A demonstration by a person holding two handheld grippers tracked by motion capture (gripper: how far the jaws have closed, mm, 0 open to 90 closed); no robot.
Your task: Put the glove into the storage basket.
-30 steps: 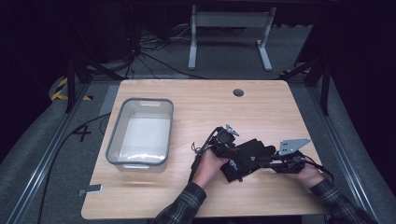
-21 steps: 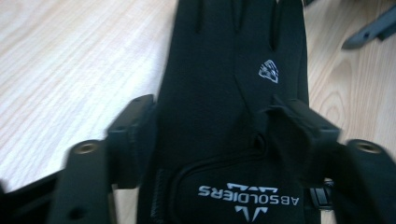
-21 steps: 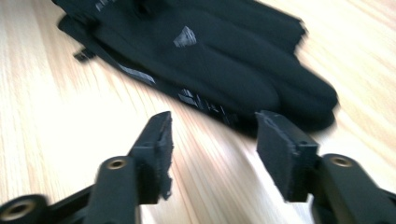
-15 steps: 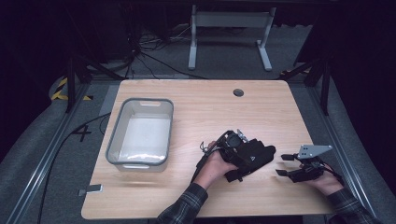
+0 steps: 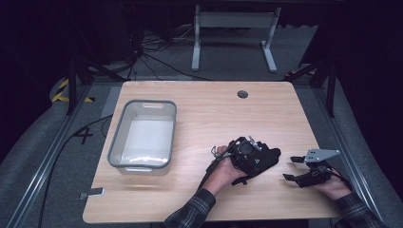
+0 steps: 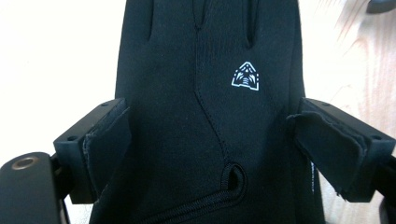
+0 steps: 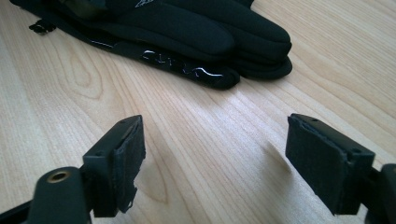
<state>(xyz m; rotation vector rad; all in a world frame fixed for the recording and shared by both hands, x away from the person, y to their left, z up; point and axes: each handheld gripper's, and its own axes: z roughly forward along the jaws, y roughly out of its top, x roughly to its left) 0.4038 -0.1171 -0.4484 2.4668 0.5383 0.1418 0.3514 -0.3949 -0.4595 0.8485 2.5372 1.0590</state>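
Black gloves (image 5: 269,156), seemingly two stacked, lie flat on the wooden table (image 5: 214,114) right of centre. My left gripper (image 5: 256,156) rests over their cuff end. In the left gripper view a glove (image 6: 205,70) with a small white logo runs between the pads (image 6: 109,140). Those jaws have just been opening and stand wide at the glove's sides, so the left gripper (image 6: 208,149) is open. My right gripper (image 5: 292,168) sits apart to the right; its jaws have also just been opening. The right gripper (image 7: 212,154) has bare wood between its jaws, with the gloves' fingertips (image 7: 205,32) ahead.
A clear plastic bin (image 5: 147,101) stands on the table's left half. A round cable hole (image 5: 243,94) sits near the far edge. The table's right edge runs close to my right hand. A metal stand (image 5: 233,28) stands on the floor behind the table.
My right gripper has let go of the gloves, drawn back to the right and opened. The left gripper's jaws have opened over the gloves, which now lie flat.
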